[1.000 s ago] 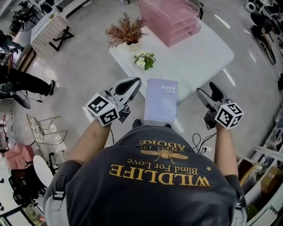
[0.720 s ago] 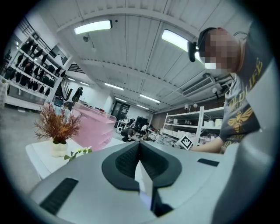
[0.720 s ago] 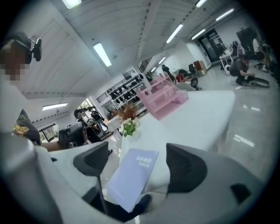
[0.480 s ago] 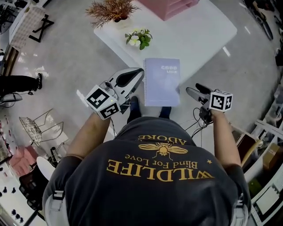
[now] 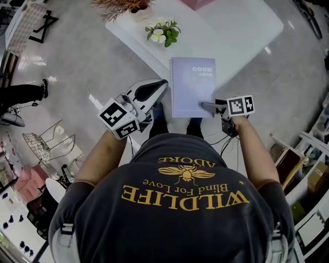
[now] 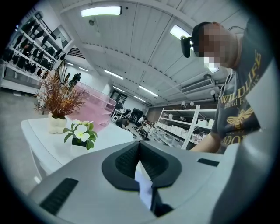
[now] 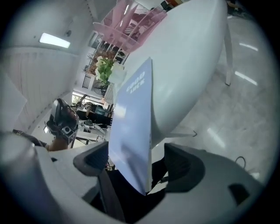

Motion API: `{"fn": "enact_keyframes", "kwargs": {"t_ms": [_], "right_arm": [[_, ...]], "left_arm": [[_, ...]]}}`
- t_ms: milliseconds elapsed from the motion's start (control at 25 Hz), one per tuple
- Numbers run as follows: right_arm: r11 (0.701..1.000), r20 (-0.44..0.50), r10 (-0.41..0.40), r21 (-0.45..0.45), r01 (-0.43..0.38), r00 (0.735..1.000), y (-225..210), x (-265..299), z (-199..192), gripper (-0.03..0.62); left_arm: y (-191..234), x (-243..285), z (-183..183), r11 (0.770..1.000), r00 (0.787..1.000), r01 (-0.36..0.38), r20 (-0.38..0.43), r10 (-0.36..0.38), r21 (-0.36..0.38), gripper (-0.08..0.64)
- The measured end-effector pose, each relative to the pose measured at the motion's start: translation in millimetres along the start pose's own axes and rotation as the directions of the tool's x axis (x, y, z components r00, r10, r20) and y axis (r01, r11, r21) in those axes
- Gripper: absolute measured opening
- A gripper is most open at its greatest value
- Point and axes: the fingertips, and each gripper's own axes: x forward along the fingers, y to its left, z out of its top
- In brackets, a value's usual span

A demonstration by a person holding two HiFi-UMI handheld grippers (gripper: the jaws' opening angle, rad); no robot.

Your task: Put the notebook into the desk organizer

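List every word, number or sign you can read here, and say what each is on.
"GOOD LUCK": on the notebook cover.
"WILDLIFE", "Blind For Love", "ADORE": on the person's T-shirt, upside down in the head view.
Cubes on the left gripper and right gripper: square black-and-white markers only, no letters.
Nothing else is legible.

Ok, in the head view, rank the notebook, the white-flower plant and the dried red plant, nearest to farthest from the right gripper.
1. Notebook: its near edge lies between the right gripper's open jaws.
2. White-flower plant: farther up the table, left of the notebook.
3. Dried red plant: far left corner.
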Motion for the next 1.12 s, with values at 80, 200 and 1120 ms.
{"fn": "enact_keyframes", "kwargs": {"t_ms": [80,200,1120], "right_arm": [[1.000,-0.031,0.011,0.010,-0.011,0.999,3,8,-3,0.397],[0.999,-0.055,0.016,0.032,-0.014,0.998,6,18,-6,0.393],[0.988,-0.054,-0.091,-0.131,0.083,0.994,56,-26,4,0.032]], "left_arm": [[3,-3,-1,1.000,1.000,-0.008,0.000,0.008,-0.005,0.002],[7,-8,-1,1.000,1.000,-0.016,0.001,0.016,-0.010,0.002],[8,-23,34,1.000,0.998,0.009,0.062,-0.010,0.020,0.002]]}}
